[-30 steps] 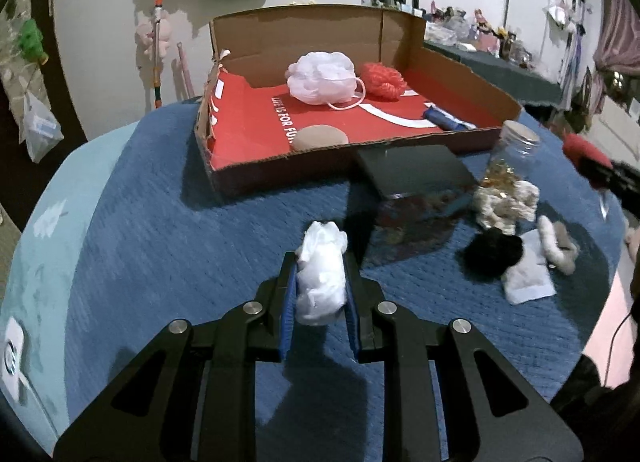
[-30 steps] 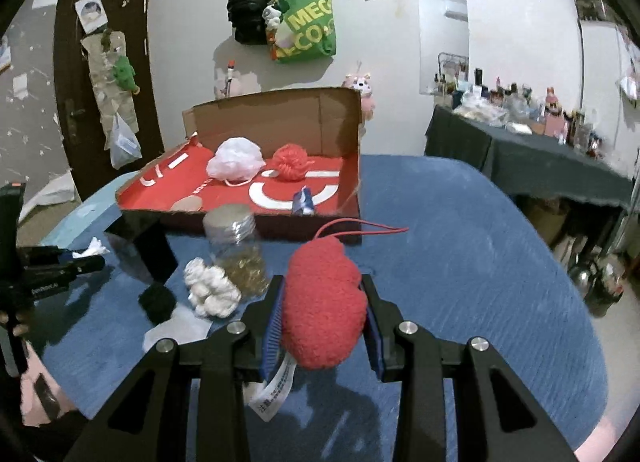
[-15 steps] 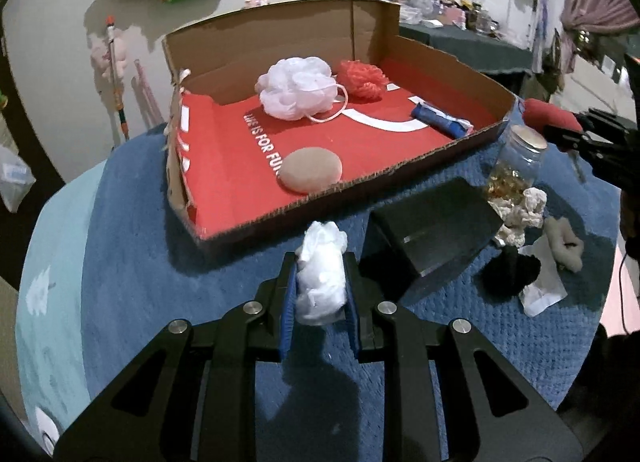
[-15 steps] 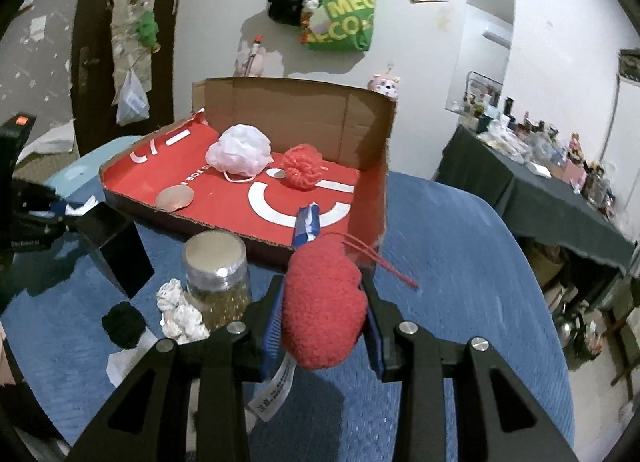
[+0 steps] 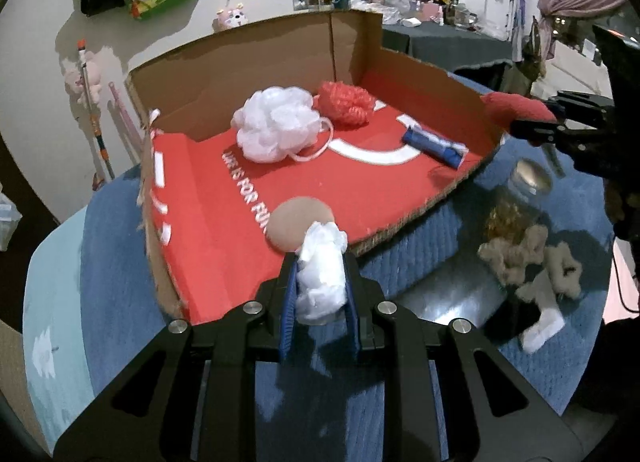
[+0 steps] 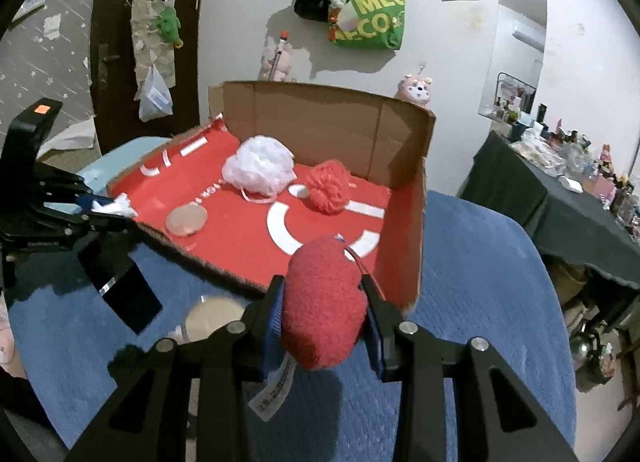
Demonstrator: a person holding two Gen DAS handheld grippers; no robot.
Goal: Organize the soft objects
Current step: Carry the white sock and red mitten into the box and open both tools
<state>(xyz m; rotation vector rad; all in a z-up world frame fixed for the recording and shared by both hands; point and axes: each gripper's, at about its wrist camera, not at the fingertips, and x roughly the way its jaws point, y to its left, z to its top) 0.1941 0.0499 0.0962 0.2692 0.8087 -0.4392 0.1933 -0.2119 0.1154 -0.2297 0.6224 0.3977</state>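
**Both loads reached the box edge**

We had carried both grippers forward. Our left gripper (image 5: 321,286) clamped the white wad (image 5: 322,272), our right gripper (image 6: 325,316) the red plush (image 6: 322,309), each above the cardboard box (image 6: 421,222)'s near rim just ahead; releasing early risked spilling them outside.

White wad (image 5: 322,274), crumpled, low centre of left view, pinched btwn blue pads, over box (image 5: 192,106) front edge. Red plush (image 6: 322,308), fuzzy, white tag hanging below, low centre of right view, clamped at box's near right corner. Inside box, centre frame: white pouf (image 5: 276,124) w/ loop, touching red pouf (image 5: 344,104); tan round pad (image 5: 298,222) near front; blue roll (image 5: 434,144) at right.
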